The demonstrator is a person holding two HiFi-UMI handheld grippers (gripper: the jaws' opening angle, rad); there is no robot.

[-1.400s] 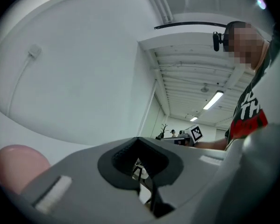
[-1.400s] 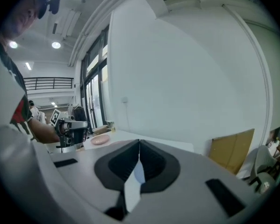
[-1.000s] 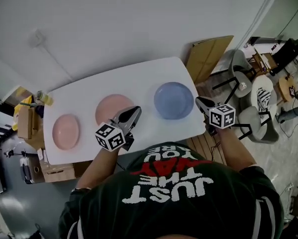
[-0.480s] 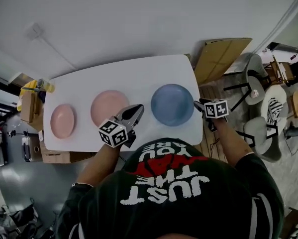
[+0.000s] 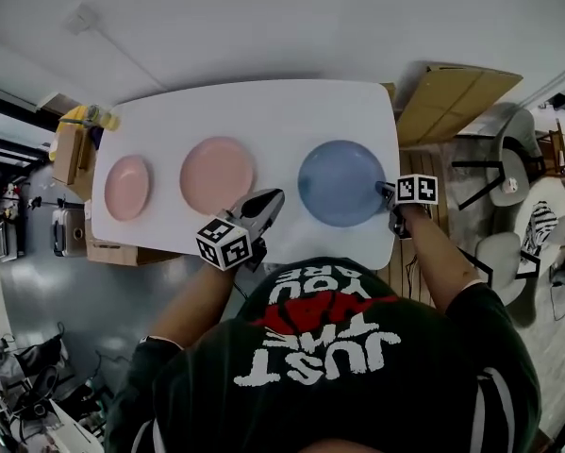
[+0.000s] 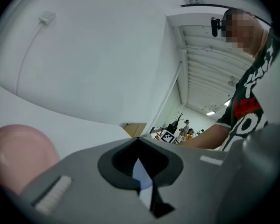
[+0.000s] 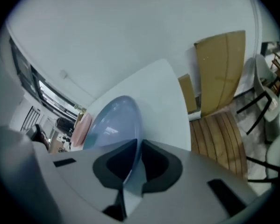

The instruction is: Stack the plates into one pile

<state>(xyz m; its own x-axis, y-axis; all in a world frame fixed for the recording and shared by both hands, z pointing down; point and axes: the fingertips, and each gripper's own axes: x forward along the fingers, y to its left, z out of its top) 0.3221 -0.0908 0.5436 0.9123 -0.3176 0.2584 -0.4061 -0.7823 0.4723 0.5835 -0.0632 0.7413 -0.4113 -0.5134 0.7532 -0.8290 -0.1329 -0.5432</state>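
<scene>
1. Right gripper [image 5: 386,194]: jaws closing on the blue plate's [image 5: 341,182] right rim. The plate lies flat at the counter's [image 5: 263,111] right end.
2. Seat the rim deep and pinch firmly before lifting level.
3. Left gripper [image 5: 268,201]: jaws clenched, empty, near the large pink plate [image 5: 218,175].

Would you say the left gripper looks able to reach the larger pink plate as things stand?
Probably yes: the left gripper hangs just beside the larger pink plate, with only table between them, though its jaws are shut and must open first.
</scene>
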